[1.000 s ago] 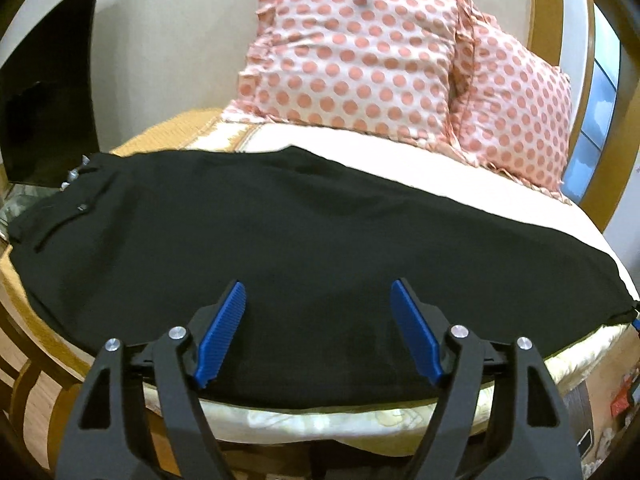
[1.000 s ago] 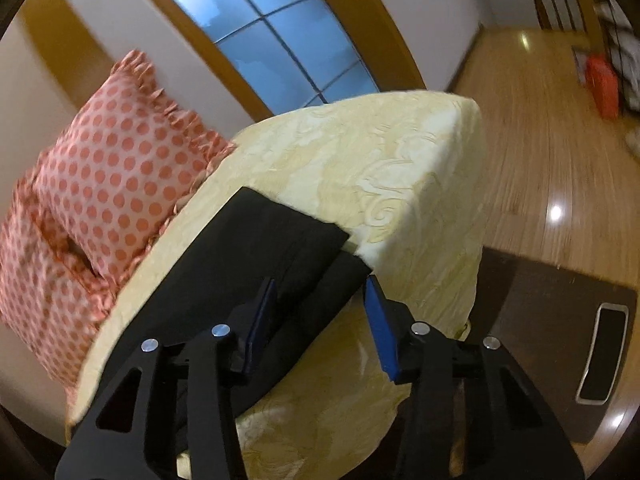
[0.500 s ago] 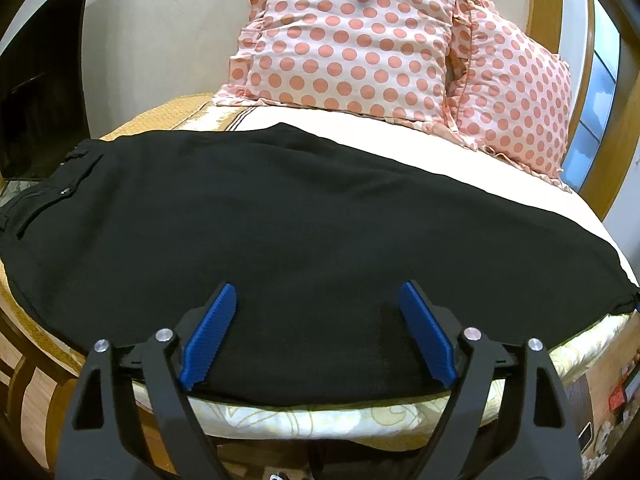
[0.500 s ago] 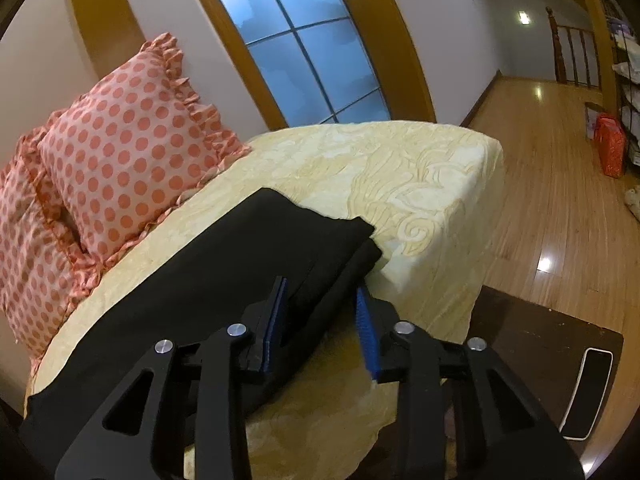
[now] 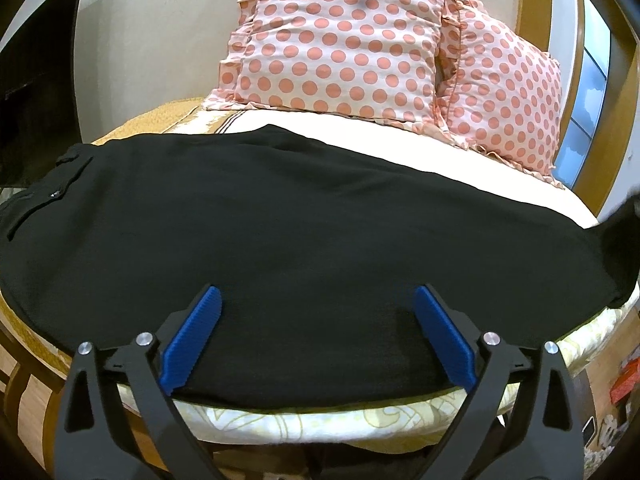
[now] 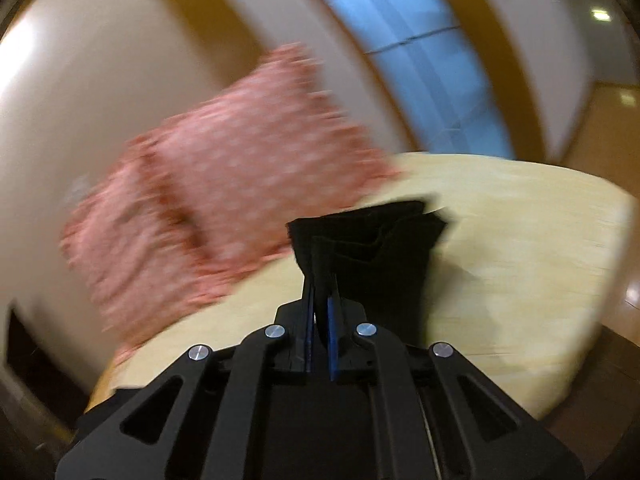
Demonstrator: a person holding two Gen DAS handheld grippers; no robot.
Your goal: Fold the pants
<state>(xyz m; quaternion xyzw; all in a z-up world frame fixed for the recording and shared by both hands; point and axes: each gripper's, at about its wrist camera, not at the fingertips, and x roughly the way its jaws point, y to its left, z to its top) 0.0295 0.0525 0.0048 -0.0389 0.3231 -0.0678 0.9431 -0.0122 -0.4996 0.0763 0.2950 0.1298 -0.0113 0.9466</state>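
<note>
Black pants (image 5: 304,216) lie flat across the bed, waistband at the left, leg hems at the right. My left gripper (image 5: 316,312) is open, its blue pads just above the near edge of the pants at mid-length, touching nothing that I can see. In the right wrist view my right gripper (image 6: 320,280) is shut on the hem end of the pants (image 6: 372,240) and holds it lifted off the bed; that view is motion-blurred. The lifted hem shows at the right edge of the left wrist view (image 5: 624,236).
Two pink polka-dot pillows (image 5: 344,40) lean against the wall at the back of the bed. The cream bedspread (image 6: 520,264) runs to the bed's edge, with wooden floor beyond. A dark screen (image 5: 36,80) stands at the left. A window (image 6: 420,64) is at the right.
My right gripper has closed on the leg hems and lifted them off the bed, moving fast. My left gripper has dropped a little closer to the pants, still open.
</note>
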